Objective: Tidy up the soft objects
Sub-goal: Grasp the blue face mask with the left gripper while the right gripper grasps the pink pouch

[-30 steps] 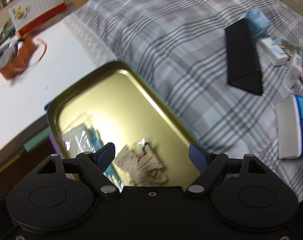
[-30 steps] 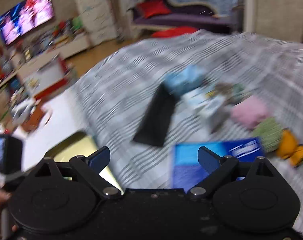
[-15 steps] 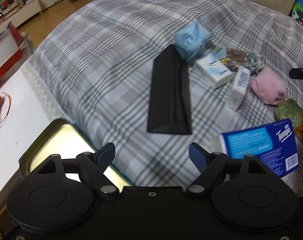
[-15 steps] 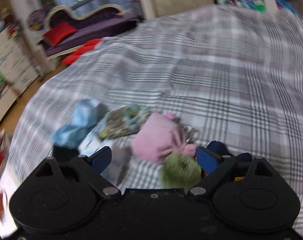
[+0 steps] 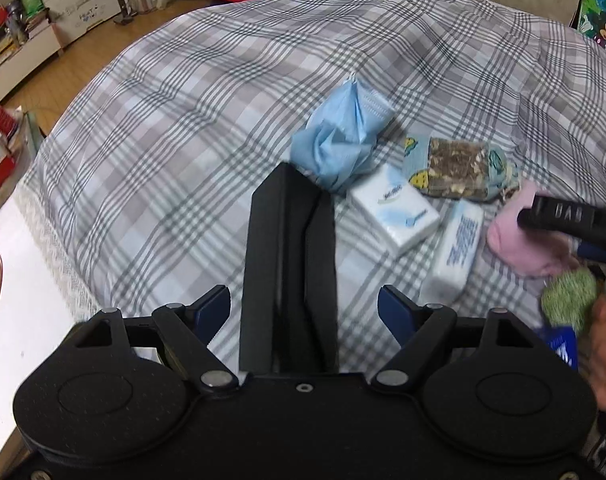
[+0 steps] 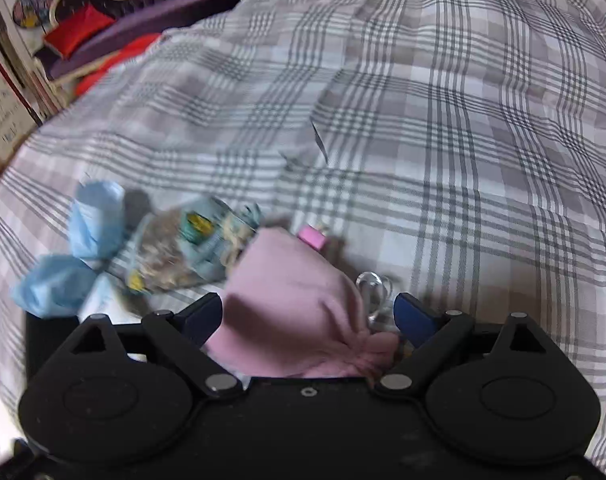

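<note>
Surface: plaid grey-and-white bedspread (image 5: 175,128) over a bed, cluttered shelves and a red cushion in the background.
Left tool: my left gripper (image 5: 303,308) is spread wide and holds nothing; a long black case (image 5: 287,264) lies between its fingers, not pinched.
Right tool: my right gripper (image 6: 307,316) is likewise wide, straddling the pink pouch (image 6: 291,300); the pads stand just beside the cloth without closing on it.
Soft objects: crumpled blue mask (image 5: 339,140) at the far end of the case; patterned sachet (image 5: 459,168) beside it; green fuzzy ball (image 5: 569,304) near the pouch at the right edge of the left view.
Other items: two white tissue packs (image 5: 395,212) lie between the case and the pouch; a clear ring (image 6: 373,284), possibly the pouch's clasp, is too blurred to be sure.
Progress: every soft thing visible lies loose on the bedspread, so I judge most of the sorting remains.
Step in hand: taking the pink pouch, judging by my right tool's position.
</note>
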The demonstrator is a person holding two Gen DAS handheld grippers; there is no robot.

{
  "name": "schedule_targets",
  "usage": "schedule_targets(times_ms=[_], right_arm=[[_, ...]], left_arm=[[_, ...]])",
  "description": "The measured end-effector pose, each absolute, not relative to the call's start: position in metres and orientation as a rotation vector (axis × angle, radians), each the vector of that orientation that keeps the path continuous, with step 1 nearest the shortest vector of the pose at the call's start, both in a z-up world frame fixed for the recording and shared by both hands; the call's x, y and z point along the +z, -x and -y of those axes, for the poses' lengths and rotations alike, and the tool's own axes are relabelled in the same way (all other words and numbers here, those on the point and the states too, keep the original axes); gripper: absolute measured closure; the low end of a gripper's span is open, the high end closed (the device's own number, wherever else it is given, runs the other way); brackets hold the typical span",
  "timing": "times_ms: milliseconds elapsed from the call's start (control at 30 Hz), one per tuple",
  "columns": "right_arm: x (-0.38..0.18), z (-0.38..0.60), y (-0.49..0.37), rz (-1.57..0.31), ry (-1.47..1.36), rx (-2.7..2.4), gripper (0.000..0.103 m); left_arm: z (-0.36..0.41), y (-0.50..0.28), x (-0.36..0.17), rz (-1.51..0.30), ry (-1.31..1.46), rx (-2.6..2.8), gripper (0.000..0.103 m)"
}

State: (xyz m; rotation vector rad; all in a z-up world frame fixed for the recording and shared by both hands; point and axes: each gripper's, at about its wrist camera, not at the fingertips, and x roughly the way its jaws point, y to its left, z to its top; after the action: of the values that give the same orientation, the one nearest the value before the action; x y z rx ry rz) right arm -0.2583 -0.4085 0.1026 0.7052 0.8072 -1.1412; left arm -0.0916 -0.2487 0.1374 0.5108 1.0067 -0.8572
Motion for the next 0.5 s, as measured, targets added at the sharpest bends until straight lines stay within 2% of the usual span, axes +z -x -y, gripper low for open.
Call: schedule_targets(times_ms=[367,433,500], right_arm=[[0.098,0.399,0.249,-0.845,-0.648,-1.058,0.006],[0.096,0.397,0.244,-0.866,-0.634,-1.043,0.009],[0.093,0.396,0.241,-0.893,-0.609,-1.054,0.019]], left_arm=[[0.299,0.072,0.125,-1.045,-0.479,-0.846,0.025],[0.305,0.068,0.124,-1.047,-0.465,-0.835,0.025],[0.310,0.064,0.125,-1.041,-0.459,-0.825,0.025]])
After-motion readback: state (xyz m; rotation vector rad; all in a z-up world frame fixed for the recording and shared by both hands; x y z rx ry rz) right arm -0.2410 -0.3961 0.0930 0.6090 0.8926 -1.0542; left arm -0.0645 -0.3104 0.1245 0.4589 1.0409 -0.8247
